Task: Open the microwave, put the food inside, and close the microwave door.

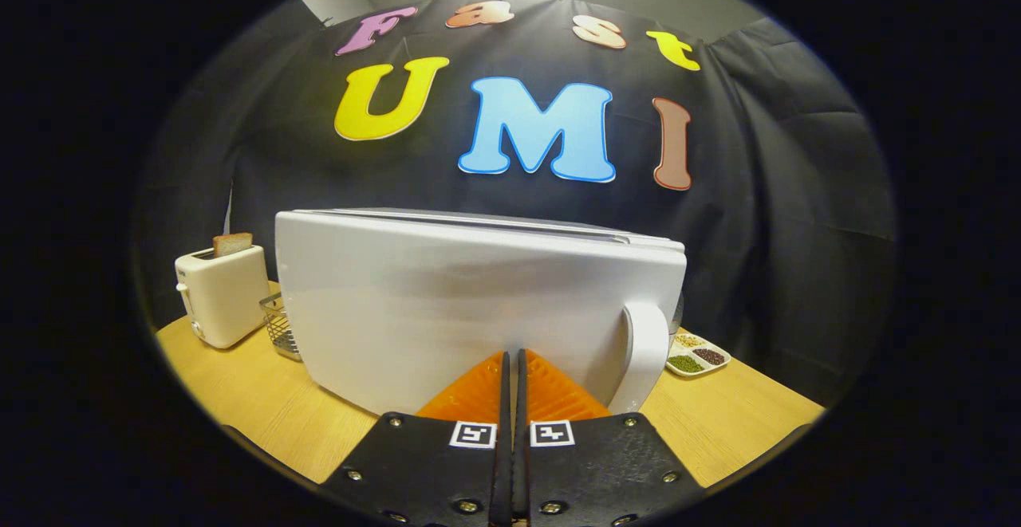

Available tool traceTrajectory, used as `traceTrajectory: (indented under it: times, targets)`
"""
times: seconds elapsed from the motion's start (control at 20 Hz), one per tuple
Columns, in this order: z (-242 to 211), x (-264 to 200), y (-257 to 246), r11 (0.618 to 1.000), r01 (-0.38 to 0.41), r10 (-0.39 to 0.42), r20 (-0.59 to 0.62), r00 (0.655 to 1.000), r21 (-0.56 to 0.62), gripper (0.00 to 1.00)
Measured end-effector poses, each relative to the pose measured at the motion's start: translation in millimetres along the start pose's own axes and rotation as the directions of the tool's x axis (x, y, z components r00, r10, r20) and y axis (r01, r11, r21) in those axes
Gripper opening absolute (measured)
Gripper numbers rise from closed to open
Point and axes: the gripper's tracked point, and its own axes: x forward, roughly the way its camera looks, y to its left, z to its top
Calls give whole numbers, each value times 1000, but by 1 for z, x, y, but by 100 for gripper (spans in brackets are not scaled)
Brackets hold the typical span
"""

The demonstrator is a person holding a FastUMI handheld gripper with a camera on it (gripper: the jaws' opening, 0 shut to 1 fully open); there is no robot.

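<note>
We see a white microwave (478, 304) standing upright on the wooden bench (263, 407). Its broad front door is closed and lies flat against the body, smooth and glossy, with soft reflections on it. A white vertical handle (648, 355) sits at the right side of the door, curving out from the surface. The top of the microwave is flat and a little greyer. The microwave stands just ahead of the fingers of the gripper (512, 363), which are pressed together with nothing between them.

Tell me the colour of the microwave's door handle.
White, like the microwave itself; the handle shows best in the gripper view.
</note>
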Motion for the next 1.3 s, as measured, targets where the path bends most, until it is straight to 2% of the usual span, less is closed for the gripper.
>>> traceTrajectory:
  times: [0.3, 0.6, 0.65, 0.7, 0.8, 1.0, 1.2, 1.3]
  targets:
    - [-7, 49, 1, 998, 17, -12, -96, 995, 52, 1]
    - [-9, 61, -8, 996, 86, -86, -81, 993, -7, 4]
    - [-9, 59, -6, 997, 82, -83, -80, 993, -15, 3]
    - [-10, 55, 0, 999, 46, -46, -97, 994, 3, 3]
    - [-2, 40, 1, 998, 24, -18, -108, 994, 55, 2]
    - [42, -23, 10, 999, -25, 26, -32, 999, 44, 1]
    - [113, -99, 20, 988, -123, 121, 33, 992, 90, 1]
    - [153, -134, 17, 985, -142, 134, 84, 987, 102, 1]
